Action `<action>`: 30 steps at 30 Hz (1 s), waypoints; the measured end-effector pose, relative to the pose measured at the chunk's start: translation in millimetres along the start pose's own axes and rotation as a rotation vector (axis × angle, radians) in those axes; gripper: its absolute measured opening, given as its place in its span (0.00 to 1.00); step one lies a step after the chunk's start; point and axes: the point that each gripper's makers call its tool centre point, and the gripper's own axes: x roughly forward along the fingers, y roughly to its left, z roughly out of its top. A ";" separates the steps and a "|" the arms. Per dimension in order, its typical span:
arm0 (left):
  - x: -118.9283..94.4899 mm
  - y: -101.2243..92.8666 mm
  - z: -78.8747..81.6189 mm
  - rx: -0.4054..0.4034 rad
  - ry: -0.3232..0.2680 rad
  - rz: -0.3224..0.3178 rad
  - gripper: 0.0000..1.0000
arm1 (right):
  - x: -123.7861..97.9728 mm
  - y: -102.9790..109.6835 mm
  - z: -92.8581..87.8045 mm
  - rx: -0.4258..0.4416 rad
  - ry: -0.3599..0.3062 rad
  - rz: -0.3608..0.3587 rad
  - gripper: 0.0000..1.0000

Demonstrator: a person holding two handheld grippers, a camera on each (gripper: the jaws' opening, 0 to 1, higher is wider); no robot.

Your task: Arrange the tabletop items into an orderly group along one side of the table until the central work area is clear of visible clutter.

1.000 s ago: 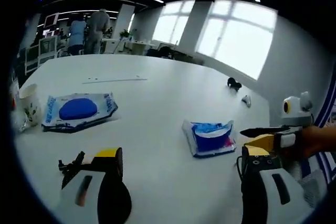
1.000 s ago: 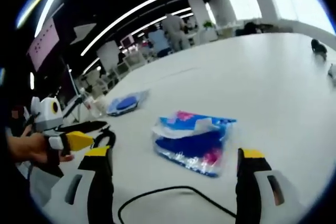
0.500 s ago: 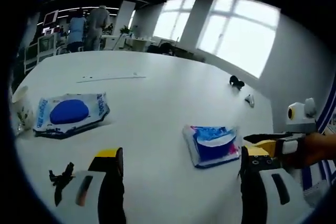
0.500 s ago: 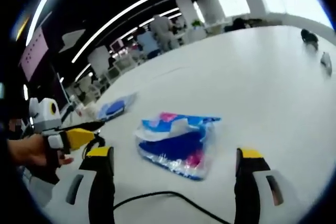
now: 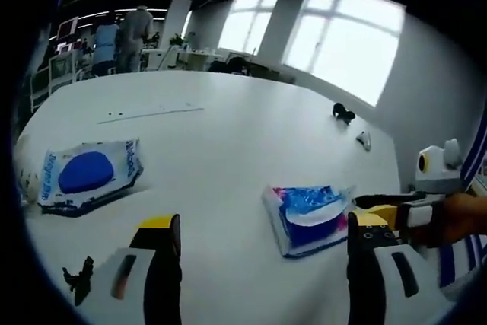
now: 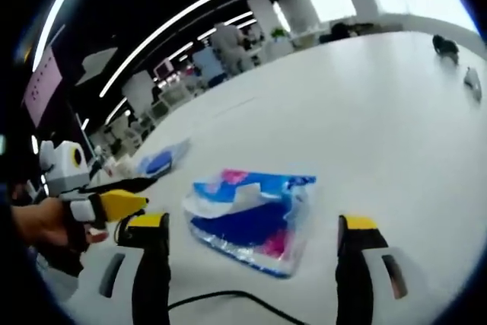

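wipes pack (image 5: 312,216) between both tongs' parted jaws; black clip (image 5: 78,278) by left view's edge.

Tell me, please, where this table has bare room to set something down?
The widest free patch is the white table beyond the torn blue-and-pink packet, bordered by the blue wipes pack at one side and the small dark object and small pale object near the far edge. The near edge is crowded: both open tools, the packet, a black cable.

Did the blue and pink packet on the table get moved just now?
No. The blue and pink packet keeps its place on the table relative to the wipes pack; the cameras shifted.
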 end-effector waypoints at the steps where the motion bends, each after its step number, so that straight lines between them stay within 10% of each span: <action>1: 2.4 -0.9 -1.5 0.008 0.009 -0.001 0.90 | 0.6 -1.8 -0.2 0.002 -0.001 -0.003 0.87; 23: 47.7 -19.1 -33.0 0.145 0.146 -0.023 0.63 | 4.9 -32.5 -1.3 -0.021 -0.006 -0.068 0.63; 30: 50.1 -14.3 -41.2 0.205 0.196 0.007 0.43 | 7.9 -33.5 -7.0 -0.066 0.022 -0.075 0.41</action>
